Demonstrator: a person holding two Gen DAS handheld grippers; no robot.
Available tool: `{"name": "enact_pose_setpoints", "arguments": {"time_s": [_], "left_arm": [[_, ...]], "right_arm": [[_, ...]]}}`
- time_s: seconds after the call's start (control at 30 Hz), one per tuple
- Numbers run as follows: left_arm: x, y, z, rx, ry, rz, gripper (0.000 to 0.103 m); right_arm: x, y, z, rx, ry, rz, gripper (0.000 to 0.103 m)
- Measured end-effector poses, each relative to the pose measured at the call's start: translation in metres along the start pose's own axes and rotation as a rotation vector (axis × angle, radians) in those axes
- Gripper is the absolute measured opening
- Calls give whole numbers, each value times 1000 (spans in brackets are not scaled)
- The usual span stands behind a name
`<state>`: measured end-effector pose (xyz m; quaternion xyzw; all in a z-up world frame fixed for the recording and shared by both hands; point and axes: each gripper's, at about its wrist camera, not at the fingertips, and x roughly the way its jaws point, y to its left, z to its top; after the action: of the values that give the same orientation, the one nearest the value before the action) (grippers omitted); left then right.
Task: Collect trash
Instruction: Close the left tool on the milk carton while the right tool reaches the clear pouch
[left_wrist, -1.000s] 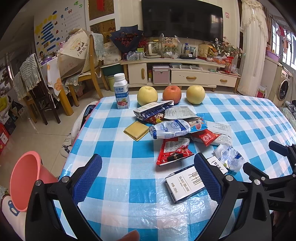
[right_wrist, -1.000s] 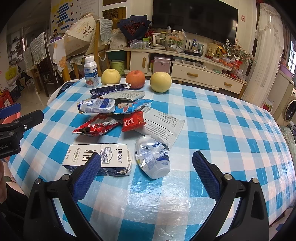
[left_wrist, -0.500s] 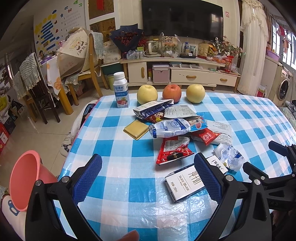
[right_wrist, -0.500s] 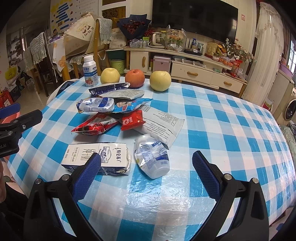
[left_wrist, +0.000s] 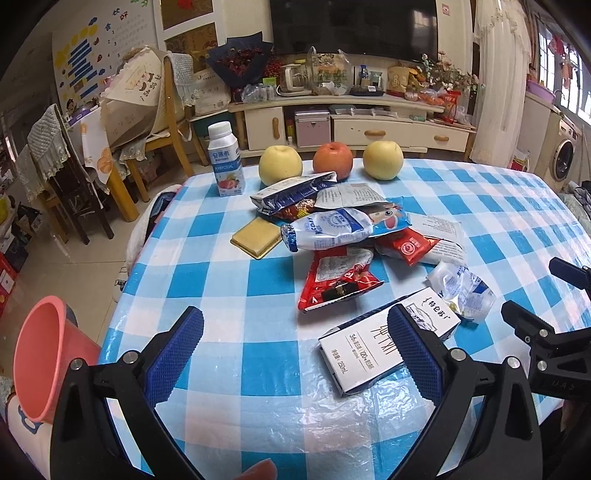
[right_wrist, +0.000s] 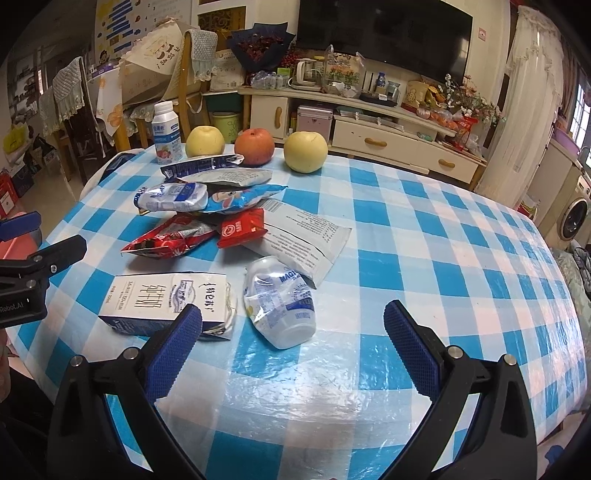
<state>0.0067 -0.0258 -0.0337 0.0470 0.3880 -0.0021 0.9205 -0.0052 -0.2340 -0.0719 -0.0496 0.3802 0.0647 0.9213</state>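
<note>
Trash lies in a heap on the blue-checked table (left_wrist: 207, 258): a white milk carton (left_wrist: 373, 350) (right_wrist: 166, 299), a crushed clear bottle (right_wrist: 280, 299) (left_wrist: 461, 288), red snack wrappers (left_wrist: 340, 280) (right_wrist: 170, 236), blue-white wrappers (left_wrist: 332, 232) (right_wrist: 173, 195) and a white pouch (right_wrist: 306, 236). A pink bin (left_wrist: 40, 354) stands off the table's left edge. My left gripper (left_wrist: 295, 343) is open and empty, near the carton. My right gripper (right_wrist: 291, 339) is open and empty, just before the crushed bottle.
Three apples (left_wrist: 332, 155) (right_wrist: 255, 146) and a yogurt bottle (left_wrist: 225, 162) (right_wrist: 166, 133) stand at the table's far edge. A yellow sponge-like pad (left_wrist: 256, 240) lies left of the heap. Chairs (left_wrist: 85, 162) and a TV cabinet (left_wrist: 351, 122) stand behind.
Both grippers have crept slightly forward toward the heap. Nothing was taken hold of or moved.
</note>
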Motion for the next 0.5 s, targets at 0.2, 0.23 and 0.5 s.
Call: {"name": "enact_pose_setpoints", "arguments": {"time_s": [0.2,0.23,0.5], "left_arm": [[7,-8,-3,6,17,1,99],[8,-9,-4,8,22,3,99],[22,-26,-10,26,49,9,99]], "right_arm": [[0,-8,-3,1,-1,-5,99],[1,-10,-4,5,3,-7,99],[4,-39,-18,39,26,-32,99]]}}
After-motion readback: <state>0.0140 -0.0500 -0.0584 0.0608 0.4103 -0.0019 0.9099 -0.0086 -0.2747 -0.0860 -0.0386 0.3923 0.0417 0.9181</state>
